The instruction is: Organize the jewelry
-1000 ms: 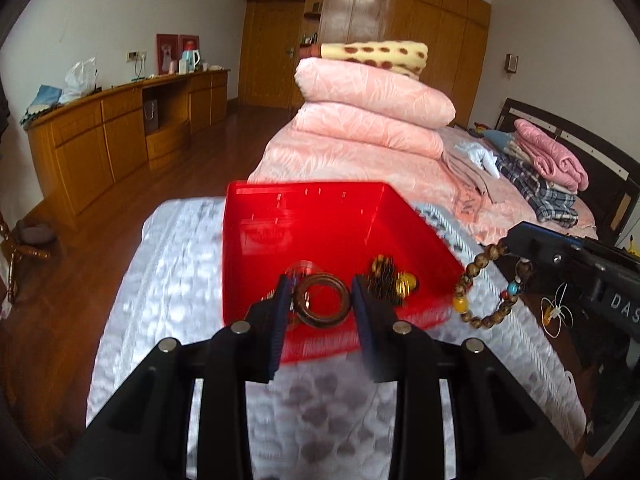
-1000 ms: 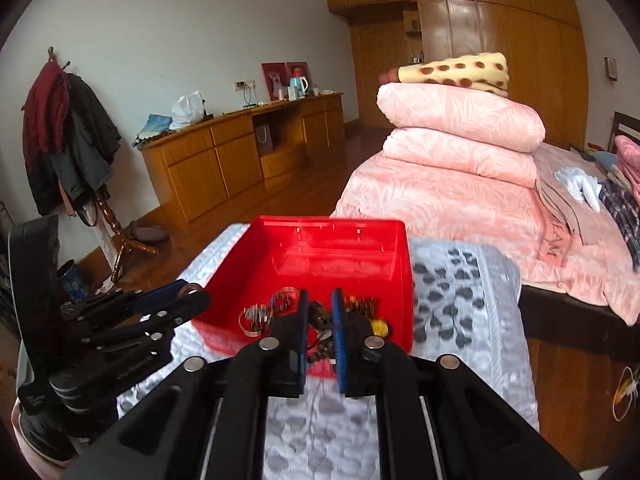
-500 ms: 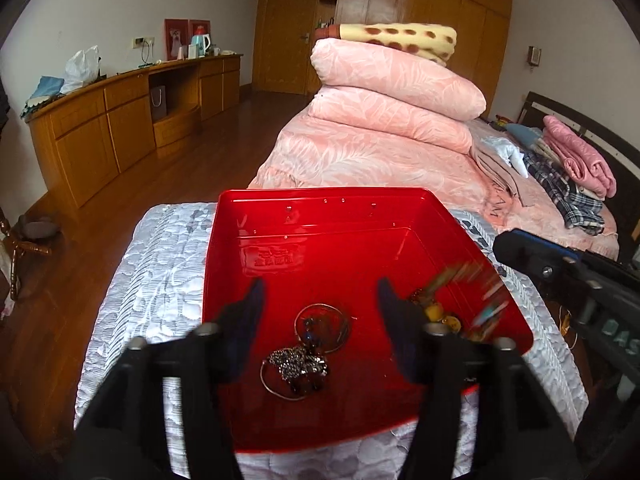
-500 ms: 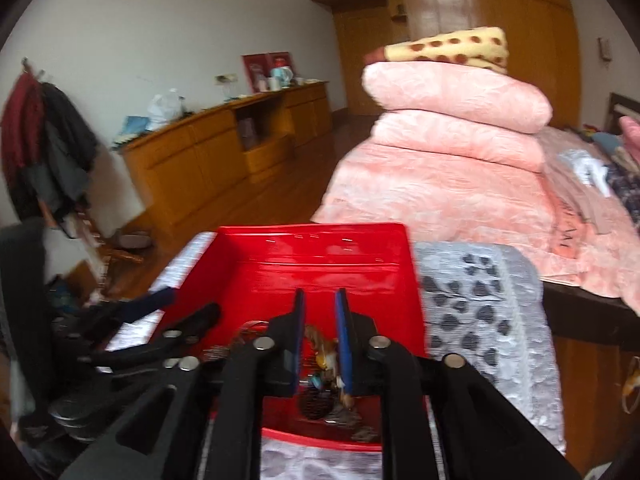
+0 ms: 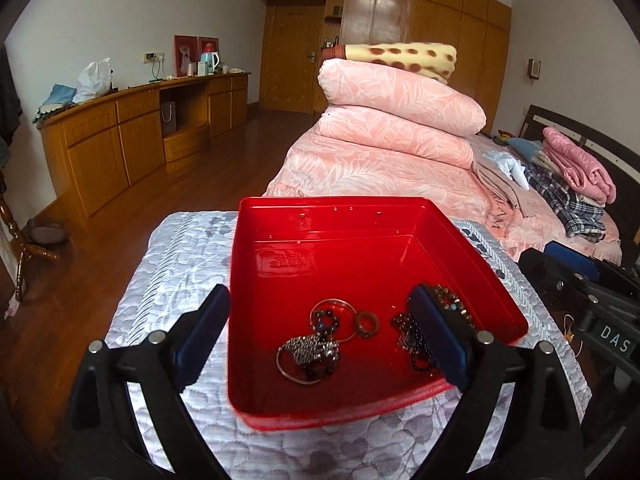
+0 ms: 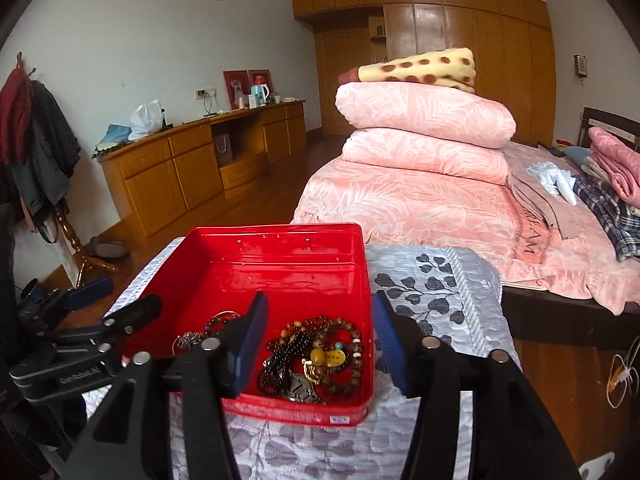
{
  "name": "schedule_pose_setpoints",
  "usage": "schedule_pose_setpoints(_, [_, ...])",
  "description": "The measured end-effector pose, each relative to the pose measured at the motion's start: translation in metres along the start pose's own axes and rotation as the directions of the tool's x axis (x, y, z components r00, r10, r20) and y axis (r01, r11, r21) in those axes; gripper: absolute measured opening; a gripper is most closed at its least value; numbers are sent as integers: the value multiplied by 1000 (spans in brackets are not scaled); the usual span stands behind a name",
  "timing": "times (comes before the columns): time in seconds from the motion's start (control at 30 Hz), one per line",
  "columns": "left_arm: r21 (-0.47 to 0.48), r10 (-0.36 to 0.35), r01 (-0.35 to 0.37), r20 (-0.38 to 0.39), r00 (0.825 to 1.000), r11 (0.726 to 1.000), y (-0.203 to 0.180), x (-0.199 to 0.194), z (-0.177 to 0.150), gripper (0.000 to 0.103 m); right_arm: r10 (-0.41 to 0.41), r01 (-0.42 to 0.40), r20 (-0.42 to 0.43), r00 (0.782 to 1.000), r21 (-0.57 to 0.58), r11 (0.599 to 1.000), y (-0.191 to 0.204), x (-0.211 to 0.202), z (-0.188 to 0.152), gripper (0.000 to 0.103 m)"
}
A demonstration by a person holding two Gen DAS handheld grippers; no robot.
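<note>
Two grippers, both empty, both hanging over the near rim of the red tray [image 5: 360, 216], which sits on the grey quilted pad [image 5: 180, 264].

My left gripper [image 5: 320, 320] is spread wide and its jaws are opening; nothing between the pads, only tray floor below. My right gripper [image 6: 318, 340] stands about half spread, jaws opening too, nothing pinched.

Jewelry all lies inside the tray, two heaps. Left-side heap: brown ring [image 5: 367, 323], thin bangle [image 5: 334, 318] lying flat, silver chain clump [image 5: 314, 354] nearest me. Right-side heap: beaded bracelets [image 6: 320, 344] tangled with a yellow stone [image 6: 328, 358] and a metal watch band [image 6: 298, 392], tucked in the near right corner against the wall.

Key relation: each heap lies straight ahead of and below its own gripper. Brown ring and silver clump fall inside my left gap. Bead tangle is framed by my right fingers, one pad [image 6: 250, 336] inside the tray, the other outside the right wall.

Bead strands loop with no single long axis; the bangle is round too. Right is nearer the beads, left nearer the ring. Nothing seen loose on the pad, so I'd judge this drop done; next target unclear.
</note>
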State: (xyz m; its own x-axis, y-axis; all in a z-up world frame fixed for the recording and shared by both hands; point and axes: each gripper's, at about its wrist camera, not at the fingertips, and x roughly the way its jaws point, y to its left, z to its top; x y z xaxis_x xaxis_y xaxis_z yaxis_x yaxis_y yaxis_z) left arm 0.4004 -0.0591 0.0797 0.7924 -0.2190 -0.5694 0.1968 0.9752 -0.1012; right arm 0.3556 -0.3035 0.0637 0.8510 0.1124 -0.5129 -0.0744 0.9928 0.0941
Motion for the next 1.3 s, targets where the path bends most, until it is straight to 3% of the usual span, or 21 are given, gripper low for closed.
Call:
schedule_pose_setpoints(0.3, [-3,19,-19,38,999,1000,4,-31,-17,95,7,-7,27,1000,13,1000,-3,-24,-19,86])
schedule_pose_setpoints(0.5, [0,10,-10,66,998,1000,1,-51,-28,96,28,-29,53,998,14,999,-1,-41,-32,96])
schedule_pose_setpoints(1.3, [10,11,-13,163,987,1000,-4,-118,-52,97,53,-48,136,989,-34,998,12,-97,-54,97])
